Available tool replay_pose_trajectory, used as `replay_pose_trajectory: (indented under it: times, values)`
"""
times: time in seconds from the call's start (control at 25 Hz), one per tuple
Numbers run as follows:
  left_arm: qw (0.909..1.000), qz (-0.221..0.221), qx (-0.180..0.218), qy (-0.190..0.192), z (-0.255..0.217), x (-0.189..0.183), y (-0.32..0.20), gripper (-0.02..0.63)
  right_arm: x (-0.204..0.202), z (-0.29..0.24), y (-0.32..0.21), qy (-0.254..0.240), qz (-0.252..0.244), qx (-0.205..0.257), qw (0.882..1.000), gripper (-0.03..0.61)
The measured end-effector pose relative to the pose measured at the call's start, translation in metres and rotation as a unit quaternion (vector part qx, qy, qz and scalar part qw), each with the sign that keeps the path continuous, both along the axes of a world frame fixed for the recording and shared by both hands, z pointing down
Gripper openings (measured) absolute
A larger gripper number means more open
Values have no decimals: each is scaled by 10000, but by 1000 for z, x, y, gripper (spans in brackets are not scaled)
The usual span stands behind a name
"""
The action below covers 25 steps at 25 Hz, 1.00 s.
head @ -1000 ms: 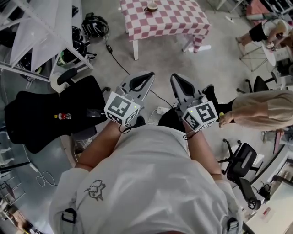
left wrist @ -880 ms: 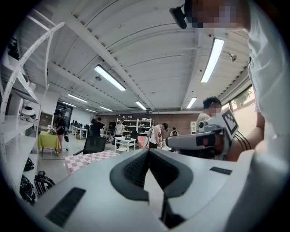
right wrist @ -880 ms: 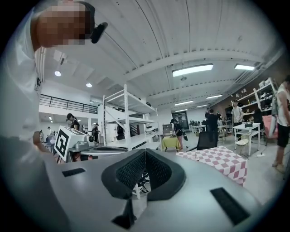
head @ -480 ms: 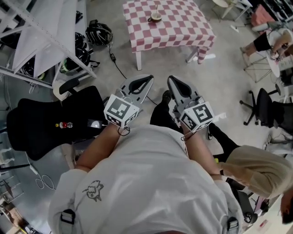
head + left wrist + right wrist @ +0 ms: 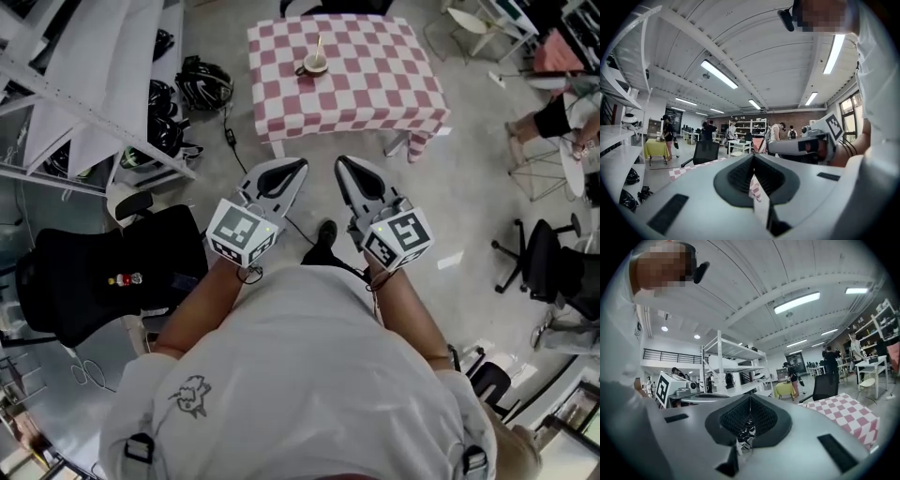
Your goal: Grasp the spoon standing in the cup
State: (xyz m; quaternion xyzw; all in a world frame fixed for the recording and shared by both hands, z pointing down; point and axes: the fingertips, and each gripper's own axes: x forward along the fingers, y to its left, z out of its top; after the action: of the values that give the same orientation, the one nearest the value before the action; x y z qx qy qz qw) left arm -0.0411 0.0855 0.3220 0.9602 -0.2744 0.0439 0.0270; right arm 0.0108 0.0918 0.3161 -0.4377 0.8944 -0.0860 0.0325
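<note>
Brought nearer up top: red-checked desk (image 5: 375, 80), small pale cup (image 5: 314, 68), thin spoon (image 5: 318, 47). Left tongs (image 5: 302, 165) and right tongs (image 5: 339, 162) are held closed, empty, far off.

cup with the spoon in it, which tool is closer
Left, barely. In the head view the left tool is below and just left of the cup; the right tool, below and further right. Both far off.

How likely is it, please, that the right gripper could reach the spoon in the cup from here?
Probably not: the right gripper hangs by the person's chest, well short of the table with cup and spoon; only open floor between.
</note>
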Motion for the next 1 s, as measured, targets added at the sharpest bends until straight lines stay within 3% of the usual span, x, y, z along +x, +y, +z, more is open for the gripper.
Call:
replay_pose_trajectory:
  times: [0.32,0.44,0.76,1.0]
  values:
    - [9991,-252,-262,231,0,75,-101,14,86,-1,-100,63,-175,-66,9998,31]
    - [9991,-296,-161,248,-7,92,-126,14,103,7,-128,-6,-268,-133,9996,31]
    - [9984,-520,-197,139,-5,95,-169,14,114,12,-161,-74,-387,-294,9988,31]
    - [9985,-435,-295,127,8,100,-205,14,113,19,-201,6,-460,-349,9983,31]
